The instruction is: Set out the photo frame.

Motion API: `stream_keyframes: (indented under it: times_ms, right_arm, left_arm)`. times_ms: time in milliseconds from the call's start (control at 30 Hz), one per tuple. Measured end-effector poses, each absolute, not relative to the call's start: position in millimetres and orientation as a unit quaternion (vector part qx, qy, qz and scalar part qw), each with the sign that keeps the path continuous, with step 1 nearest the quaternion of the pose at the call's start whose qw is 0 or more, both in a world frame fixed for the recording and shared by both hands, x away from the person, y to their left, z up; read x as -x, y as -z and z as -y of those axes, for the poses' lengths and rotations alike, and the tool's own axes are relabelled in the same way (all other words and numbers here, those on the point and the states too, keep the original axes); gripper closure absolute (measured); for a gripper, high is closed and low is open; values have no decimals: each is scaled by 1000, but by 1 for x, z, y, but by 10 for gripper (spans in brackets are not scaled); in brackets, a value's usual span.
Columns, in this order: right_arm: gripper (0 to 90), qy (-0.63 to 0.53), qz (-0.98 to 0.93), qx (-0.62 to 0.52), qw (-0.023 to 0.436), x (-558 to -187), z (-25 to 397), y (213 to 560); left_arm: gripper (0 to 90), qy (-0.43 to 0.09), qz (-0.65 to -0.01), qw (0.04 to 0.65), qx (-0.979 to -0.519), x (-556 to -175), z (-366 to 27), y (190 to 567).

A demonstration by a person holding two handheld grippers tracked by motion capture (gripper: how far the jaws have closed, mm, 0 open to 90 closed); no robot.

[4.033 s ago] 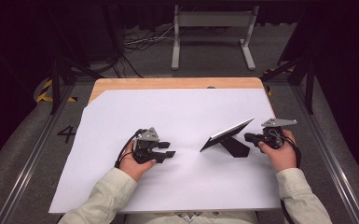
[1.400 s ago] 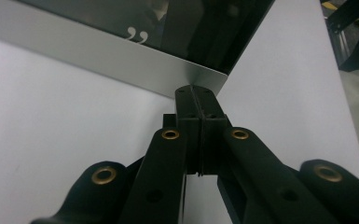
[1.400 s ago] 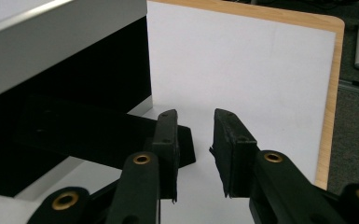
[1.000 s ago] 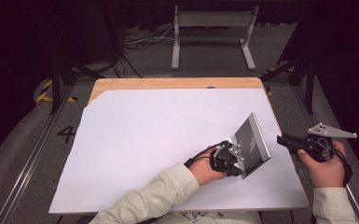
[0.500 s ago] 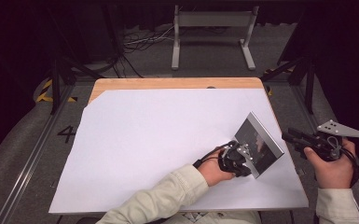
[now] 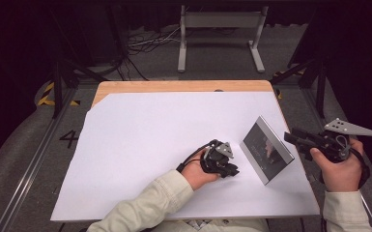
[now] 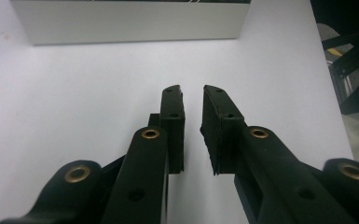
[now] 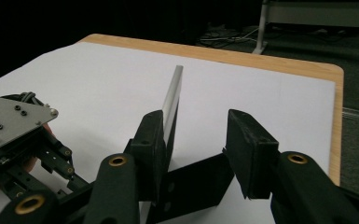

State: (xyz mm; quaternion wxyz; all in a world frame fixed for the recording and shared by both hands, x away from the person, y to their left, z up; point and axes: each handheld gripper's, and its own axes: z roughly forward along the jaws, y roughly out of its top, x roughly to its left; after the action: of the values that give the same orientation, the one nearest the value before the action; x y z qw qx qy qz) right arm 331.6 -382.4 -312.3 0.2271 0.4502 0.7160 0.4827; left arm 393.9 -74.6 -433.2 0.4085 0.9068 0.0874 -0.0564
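so, picture frame standing upright, both claws off it

from above, the picture frame (image 6: 266, 150) stands propped near the table's (image 6: 174, 87) right edge, so setting it up looks done and only backing off remains; left gripper (image 6: 228, 167) rests low just beside it, right gripper (image 6: 297, 137) hovers past the edge. left gripper view: jaws slightly parted, empty, frame (image 7: 130, 21) ahead. right gripper view: jaws spread wide, empty, frame edge (image 8: 173, 100) beyond them.

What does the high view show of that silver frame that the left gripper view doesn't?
High view: the silver frame with its dark face, leaning, and the right gripper close to its right edge, apart from it. Left gripper view: the left gripper, its jaws a narrow gap apart with nothing between. Both: the frame's pale border and the white sheet.
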Motion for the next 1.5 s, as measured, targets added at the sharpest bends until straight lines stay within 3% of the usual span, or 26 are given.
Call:
stream_keyframes:
  times_ms: [367, 867, 1500]
  right_arm:
    - [523, -483, -728, -456, 173, -344, 369, 302]
    - [504, -425, -762, -461, 165, -359, 353, 295]
    - [565, -354, -790, -487, 119, -375, 344, 295]
  left_arm:
    - [758, 44, -111, 407, -906, -388, 31, 433]
    - [726, 16, -142, 411, -900, -388, -19, 430]
    - [691, -8, -185, 428, -884, -393, -66, 431]
